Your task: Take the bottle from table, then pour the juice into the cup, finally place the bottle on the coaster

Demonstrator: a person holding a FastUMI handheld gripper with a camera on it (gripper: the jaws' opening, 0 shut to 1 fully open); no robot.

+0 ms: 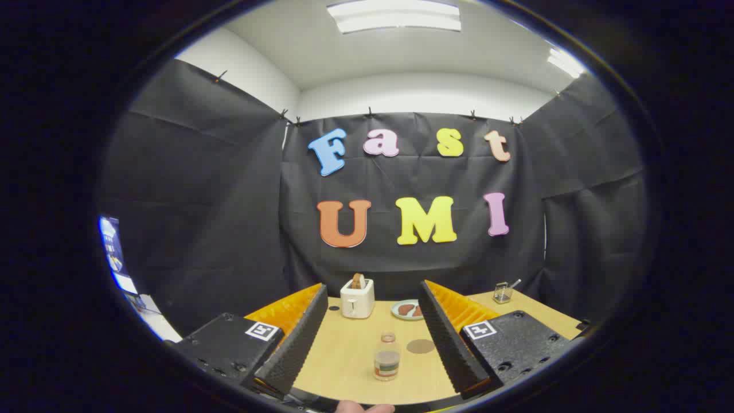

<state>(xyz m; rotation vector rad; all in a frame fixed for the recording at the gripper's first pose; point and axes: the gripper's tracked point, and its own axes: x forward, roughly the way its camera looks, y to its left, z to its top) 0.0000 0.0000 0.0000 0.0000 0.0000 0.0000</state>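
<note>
**Fingers wide, bottle waiting ahead between them**

Your gripper (367, 344) has its fingers spread well apart and clamped on nothing, which is the right stance for an approach: the gap is far broader than what you mean to take. The bottle (387, 357) stands upright on the table (344, 367), ahead of the fingers and inside the gap, a little nearer your right finger than your left. It looks untouched, so by my reading the first step, the pick-up, has not begun.

Just beyond the bottle and close to the right finger lies a dark round disc, probably the coaster (420, 346); being so near, it makes a short trip for the last step. Farther off, past the fingertips, a toaster (357, 298) with a slice in it and a plate (406, 310) sit toward the wall. Beyond the right finger stands a small clear glass (503, 292) with something sticking out of it; it may be the cup, though I cannot be sure.

Keep the bottle centred as you close in.
</note>
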